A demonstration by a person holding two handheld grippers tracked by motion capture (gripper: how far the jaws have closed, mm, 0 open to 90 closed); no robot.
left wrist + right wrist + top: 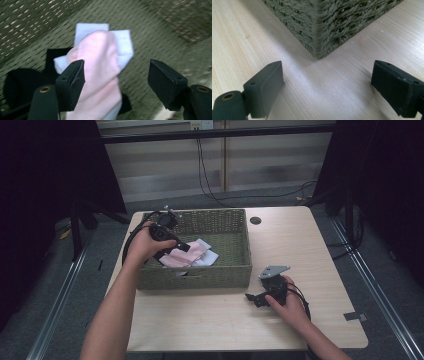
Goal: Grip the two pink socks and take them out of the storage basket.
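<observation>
Left claw (172,245) hangs over the inside of the woven basket (235,270), its jaws spread wide and pressing on nothing. In the left gripper view a pink cloth (100,75) lies between those jaws, close against one of them and well short of the other, so it is not clamped. That pink cloth rests on top of a pale blue cloth (123,42), whose corners stick out past it, and both lie on the basket's floor toward the near wall; a black patch (22,82) shows on the floor beside them. From the high view the cloths (192,255) sit in the left half of the basket, which stands on the left part of the light wooden tabletop (300,245). Right claw (255,298) rests low on the tabletop just off the basket's near right corner, jaws wide apart with only bare wood between them, facing that corner (318,37).
</observation>
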